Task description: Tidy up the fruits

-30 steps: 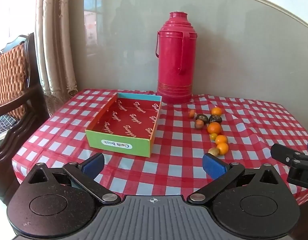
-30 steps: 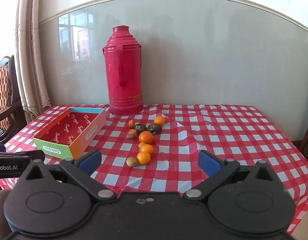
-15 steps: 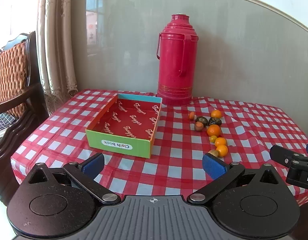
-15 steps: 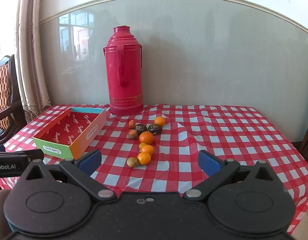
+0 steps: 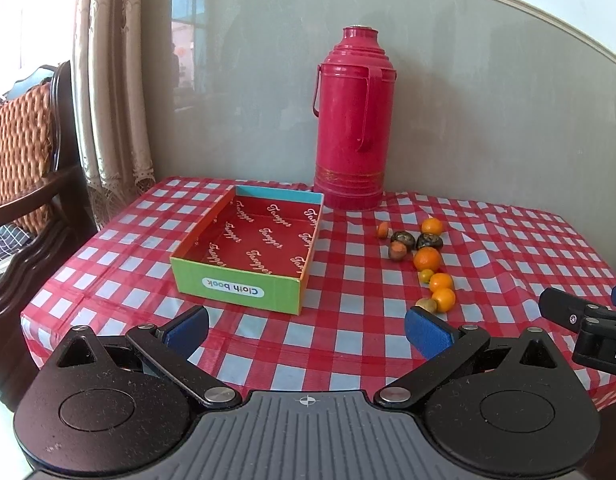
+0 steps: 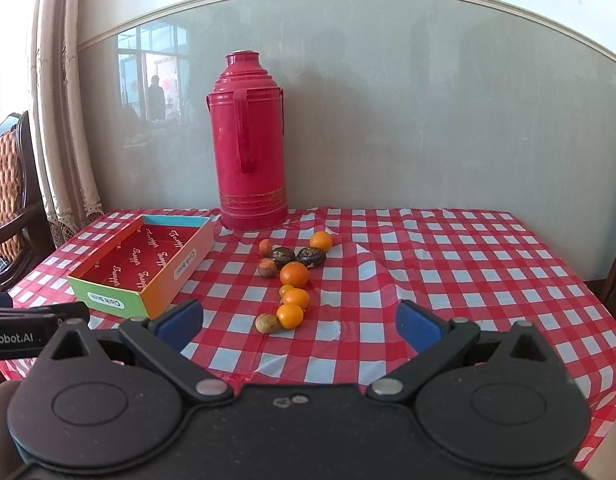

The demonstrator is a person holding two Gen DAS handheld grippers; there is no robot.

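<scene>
Several small fruits lie in a cluster on the red-checked tablecloth: oranges such as the biggest one [image 6: 294, 274] [image 5: 427, 259], two dark wrinkled fruits [image 6: 311, 256] [image 5: 429, 241], and a small brownish one [image 6: 267, 323] [image 5: 426, 304] at the near end. An empty cardboard box [image 5: 248, 240] [image 6: 144, 264] with a red lining sits left of them. My left gripper [image 5: 306, 326] hovers open at the near table edge, in front of the box. My right gripper [image 6: 298, 322] is open too, just short of the nearest fruits, holding nothing.
A tall red thermos [image 5: 349, 120] [image 6: 250, 142] stands at the back against the wall. A wooden chair with a woven back [image 5: 24, 152] is off the table's left side. The right half of the tablecloth [image 6: 467, 272] is bare.
The left wrist view has drifted slightly back and up, so the table looks a little farther away. The right gripper has barely moved. Both stay open.
</scene>
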